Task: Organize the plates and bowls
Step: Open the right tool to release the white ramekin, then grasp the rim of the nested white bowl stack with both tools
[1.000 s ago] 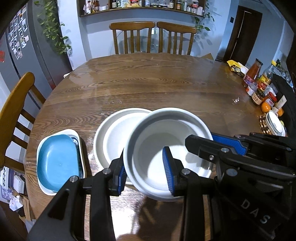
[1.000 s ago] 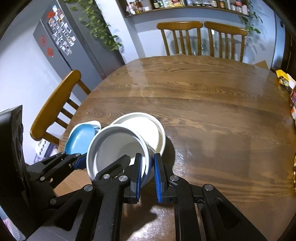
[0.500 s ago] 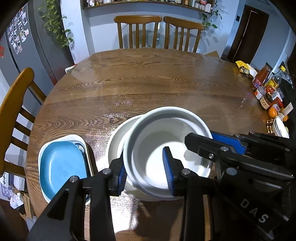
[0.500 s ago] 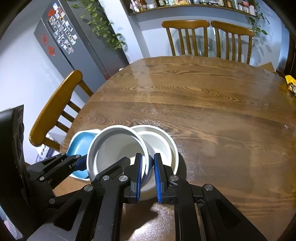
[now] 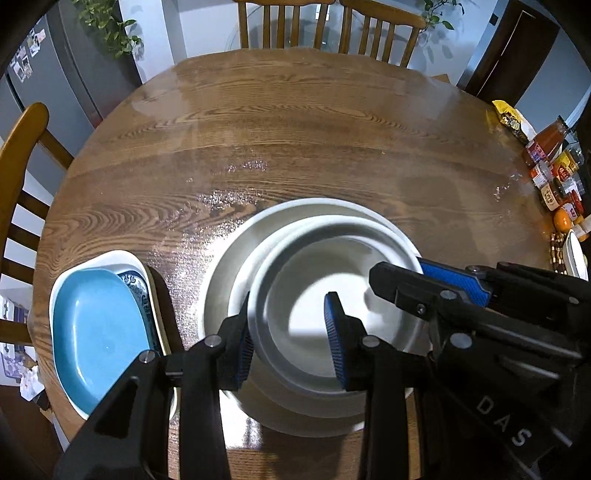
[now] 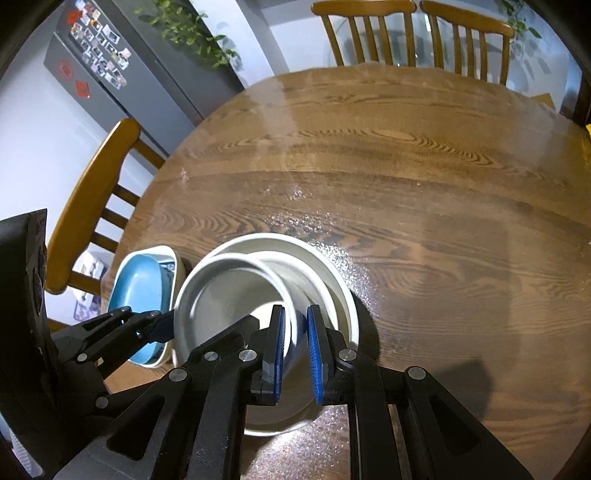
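I carry a white bowl point(image 5: 332, 288) with both grippers. My left gripper point(image 5: 290, 328) is shut on its near left rim, one pad inside and one outside. My right gripper point(image 6: 295, 336) is shut on the right rim point(image 6: 293, 314), and its blue pad point(image 5: 454, 280) also shows in the left wrist view. The held bowl point(image 6: 225, 302) sits low inside a larger white bowl point(image 5: 236, 258) on the wooden table point(image 5: 295, 129). I cannot tell whether the two touch. Left of them a blue plate point(image 5: 96, 332) lies in a white dish point(image 5: 110, 256).
Jars, bottles and an orange point(image 5: 554, 173) crowd the table's right edge. Wooden chairs stand at the far side point(image 5: 325, 22) and at the left point(image 5: 18, 147). A grey fridge point(image 6: 110, 74) is beyond the left chair.
Both grippers have lowered the held bowl and carried it left, from beside and overlapping the larger bowl to centred inside it. The grips are unchanged.
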Action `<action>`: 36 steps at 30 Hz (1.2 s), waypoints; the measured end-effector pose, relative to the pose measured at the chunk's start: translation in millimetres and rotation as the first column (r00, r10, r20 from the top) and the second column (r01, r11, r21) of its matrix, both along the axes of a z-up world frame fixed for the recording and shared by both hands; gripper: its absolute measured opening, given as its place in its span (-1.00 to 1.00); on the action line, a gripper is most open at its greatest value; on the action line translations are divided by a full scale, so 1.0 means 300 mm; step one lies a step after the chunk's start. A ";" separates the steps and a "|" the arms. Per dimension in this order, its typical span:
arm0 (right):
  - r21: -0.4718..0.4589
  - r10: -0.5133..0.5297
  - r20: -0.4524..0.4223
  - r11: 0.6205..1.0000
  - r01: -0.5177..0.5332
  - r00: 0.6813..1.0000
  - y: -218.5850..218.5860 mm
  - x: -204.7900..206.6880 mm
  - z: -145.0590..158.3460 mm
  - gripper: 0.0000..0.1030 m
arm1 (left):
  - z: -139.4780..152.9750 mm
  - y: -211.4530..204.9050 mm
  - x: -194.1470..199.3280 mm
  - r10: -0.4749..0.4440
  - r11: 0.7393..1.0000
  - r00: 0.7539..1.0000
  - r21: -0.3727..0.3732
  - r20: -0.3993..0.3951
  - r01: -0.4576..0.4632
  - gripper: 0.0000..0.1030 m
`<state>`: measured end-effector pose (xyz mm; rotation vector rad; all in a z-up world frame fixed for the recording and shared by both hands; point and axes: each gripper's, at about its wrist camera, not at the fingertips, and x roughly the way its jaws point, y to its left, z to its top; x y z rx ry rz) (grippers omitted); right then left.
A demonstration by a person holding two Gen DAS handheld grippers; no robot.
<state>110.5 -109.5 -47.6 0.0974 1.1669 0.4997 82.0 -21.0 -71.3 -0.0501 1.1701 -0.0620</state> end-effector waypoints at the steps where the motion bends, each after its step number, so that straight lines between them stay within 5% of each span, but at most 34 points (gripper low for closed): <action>1: -0.003 0.000 0.000 1.000 0.000 1.000 0.003 0.003 0.001 -0.70 | -0.001 -0.004 0.001 0.000 1.000 1.000 -0.003 -0.002 0.000 -0.37; 9: 0.023 -0.015 -0.015 1.000 0.016 1.000 -0.019 -0.003 -0.001 -0.70 | 0.009 0.002 -0.001 -0.001 1.000 1.000 -0.002 0.020 0.001 -0.21; 16: 0.032 -0.060 0.062 0.998 0.058 0.996 -0.069 -0.046 0.077 -0.70 | 0.093 0.011 -0.048 -0.019 1.000 0.993 0.006 0.112 0.019 0.27; 18: 0.042 -0.085 0.068 0.996 0.083 0.994 -0.097 -0.055 0.087 -0.58 | 0.114 0.020 -0.064 -0.017 1.000 0.992 0.004 0.128 0.016 0.40; 20: 0.048 -0.110 0.073 0.993 0.106 0.991 -0.123 -0.064 0.094 -0.22 | 0.130 0.043 -0.082 -0.001 1.000 0.991 -0.008 0.137 0.002 0.44; 24: 0.060 -0.170 0.074 0.984 0.165 0.983 -0.194 -0.089 0.101 -0.16 | 0.142 0.090 -0.104 0.050 0.998 0.989 -0.037 0.141 -0.045 0.60; 36: 0.074 -0.271 0.012 0.960 0.269 0.963 -0.326 -0.148 0.043 -0.16 | 0.130 0.224 -0.150 0.221 0.974 0.973 -0.068 0.071 -0.216 0.65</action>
